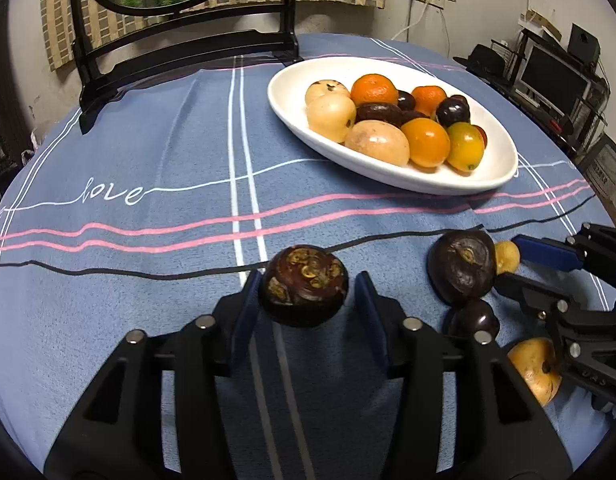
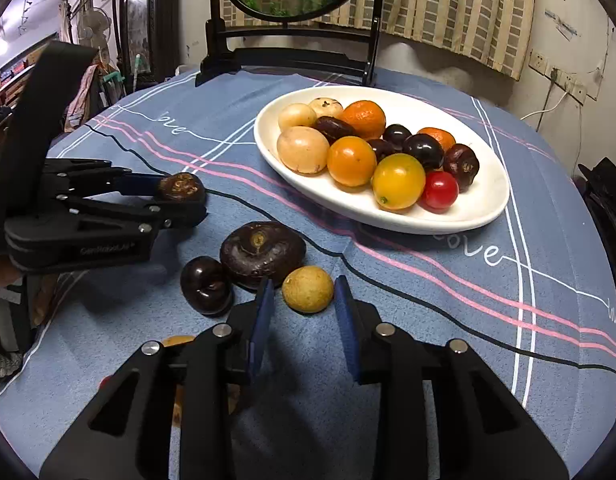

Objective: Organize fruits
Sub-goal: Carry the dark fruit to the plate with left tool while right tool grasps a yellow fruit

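Sorting mostly done — white dish (image 2: pixel 484 208) nearly full; left tongs (image 1: pixel 305 288) clamped on a dark fruit (image 1: pixel 303 290), right tongs (image 2: pixel 303 304) around a small yellow fruit (image 2: pixel 308 289), pads not visibly pressing; several fruits remain on the worktop (image 2: pixel 428 340)

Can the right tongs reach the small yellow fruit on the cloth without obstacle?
Probably yes. The small yellow fruit lies just ahead of the right tongs, nothing between. A large dark fruit sits close on its left, so it may be nudged.

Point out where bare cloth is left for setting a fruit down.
Bare tablecloth spreads between the mirror stand and the white dish. Crowded: the near edge, where loose fruits cluster around the dark water chestnut, and the fruit-filled dish.
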